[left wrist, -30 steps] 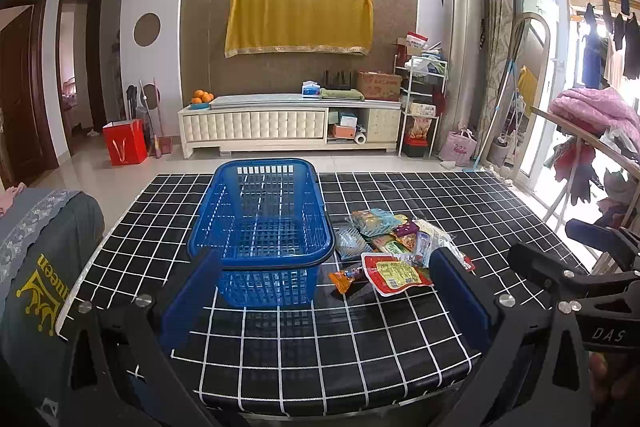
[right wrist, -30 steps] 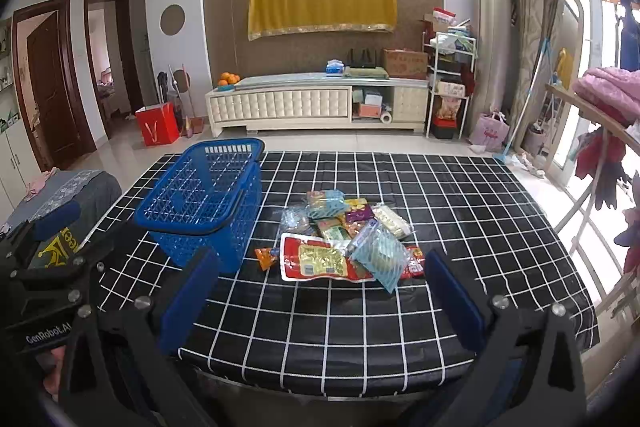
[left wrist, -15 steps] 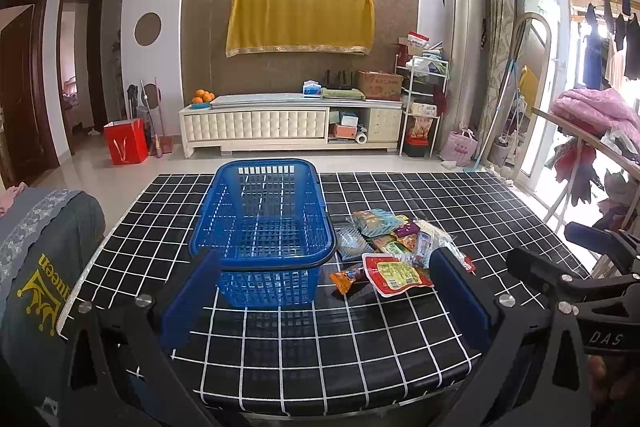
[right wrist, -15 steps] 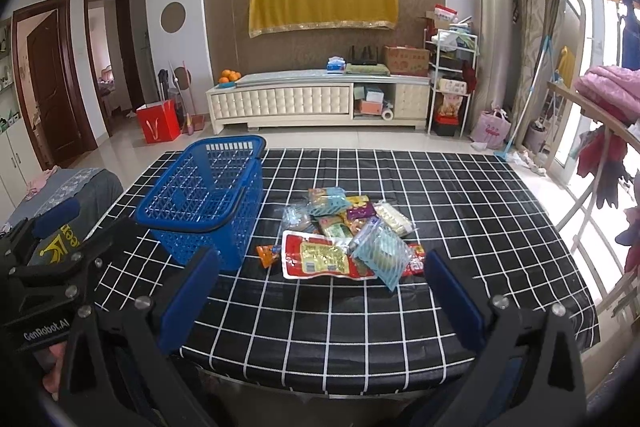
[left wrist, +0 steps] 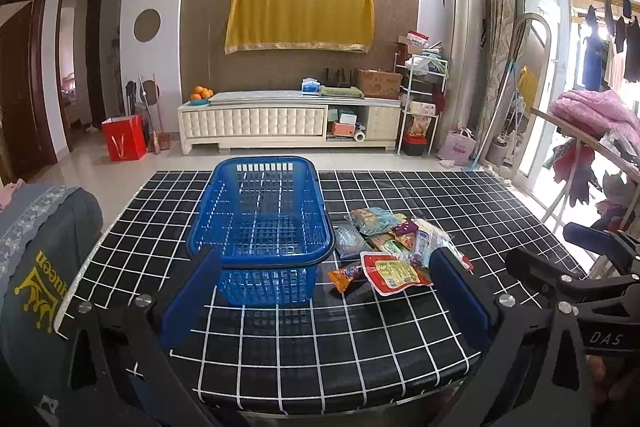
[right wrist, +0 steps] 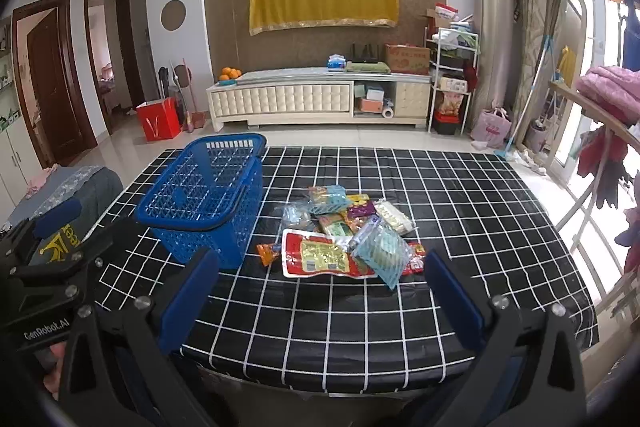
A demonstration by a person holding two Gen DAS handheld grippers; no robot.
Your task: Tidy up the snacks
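Observation:
An empty blue plastic basket (left wrist: 262, 227) (right wrist: 206, 195) stands on the black grid-pattern tablecloth (left wrist: 320, 327) (right wrist: 460, 211). To its right lies a pile of snack packets (left wrist: 394, 245) (right wrist: 348, 231), with a red and yellow pack (right wrist: 316, 259) and a pale blue pack (right wrist: 382, 255) nearest me. My left gripper (left wrist: 326, 297) is open and empty above the table's near edge, short of the basket. My right gripper (right wrist: 318, 297) is open and empty, short of the pile.
A grey cushioned seat (left wrist: 36, 259) sits at the table's left. A clothes rack with pink bedding (left wrist: 592, 115) stands at the right. A white TV cabinet (left wrist: 288, 123) and a red bag (left wrist: 124, 139) are on the floor beyond the table.
Both grippers have crept slightly forward toward the table. Nothing was taken hold of.

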